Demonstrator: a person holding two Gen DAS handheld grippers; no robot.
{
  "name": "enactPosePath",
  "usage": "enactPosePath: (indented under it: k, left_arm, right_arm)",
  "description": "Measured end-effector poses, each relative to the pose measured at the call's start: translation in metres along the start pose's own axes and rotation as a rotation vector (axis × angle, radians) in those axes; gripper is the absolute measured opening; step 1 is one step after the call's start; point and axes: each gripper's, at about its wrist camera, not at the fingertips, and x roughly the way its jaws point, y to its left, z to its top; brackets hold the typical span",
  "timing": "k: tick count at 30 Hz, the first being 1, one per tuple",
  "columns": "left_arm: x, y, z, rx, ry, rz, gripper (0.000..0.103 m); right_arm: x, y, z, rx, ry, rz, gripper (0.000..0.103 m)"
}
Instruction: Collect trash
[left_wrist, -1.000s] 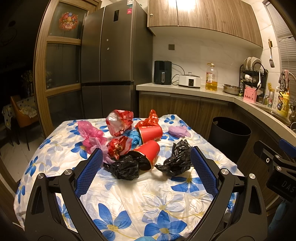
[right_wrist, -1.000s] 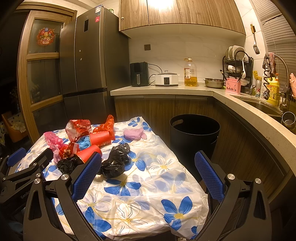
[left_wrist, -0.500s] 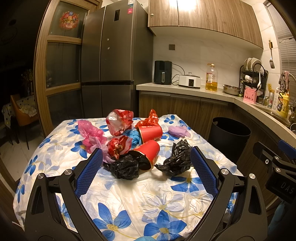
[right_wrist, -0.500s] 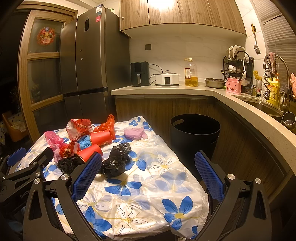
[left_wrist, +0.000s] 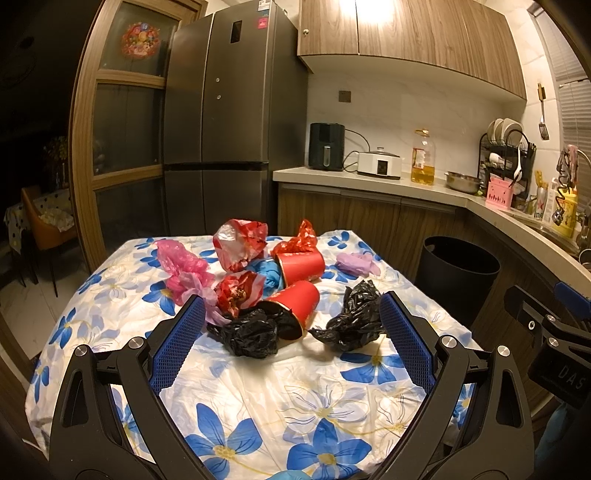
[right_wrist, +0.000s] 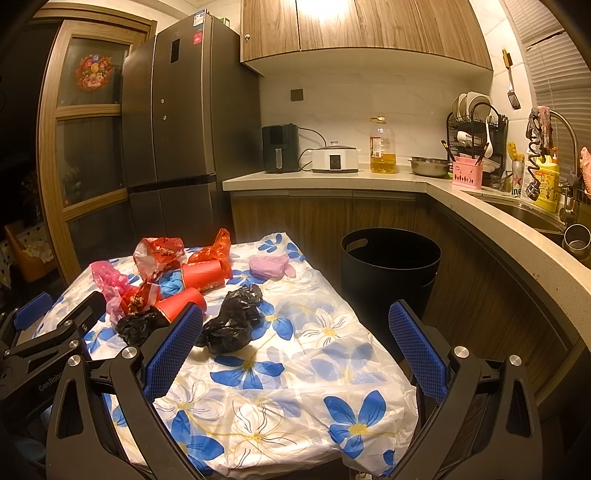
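While both tools are hovering low over the near edge of the table (left_wrist: 258, 406), we are keeping the left gripper (left_wrist: 291, 343) spread wide with nothing between its blue pads, and the right gripper (right_wrist: 295, 347) is gaping just as wide, also gripping nothing. We are looking at trash piled mid-table on the blue-flower cloth: two crumpled black bags, one (left_wrist: 251, 334) lying against the mouth of a tipped red cup (left_wrist: 295, 306), the other black bag (left_wrist: 354, 321) sitting just right of it, apart from the pile. A second red cup (left_wrist: 301, 266) is lying on its side behind, beside a blue wad (left_wrist: 267, 275). Pink bags (left_wrist: 181, 266) are sitting on the left, red-and-clear wrappers (left_wrist: 240, 245) at the back, and a lilac wad (left_wrist: 356, 262) off to the far right. We are seeing the black bin (right_wrist: 389, 266) standing on the floor just past the table's right side, below the counter (right_wrist: 498, 221).
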Motion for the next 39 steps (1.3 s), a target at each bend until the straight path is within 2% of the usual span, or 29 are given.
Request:
enactPosePath:
  k: [29, 39]
  left_arm:
    - [-0.001, 0.001, 0.000, -0.006, -0.001, -0.001, 0.094]
    - [-0.001, 0.000, 0.001, -0.010, 0.000, -0.001, 0.094]
  right_arm:
    - [0.002, -0.004, -0.001, 0.002, 0.001, 0.003, 0.098]
    - [0.003, 0.006, -0.004, 0.005, 0.006, 0.015, 0.098]
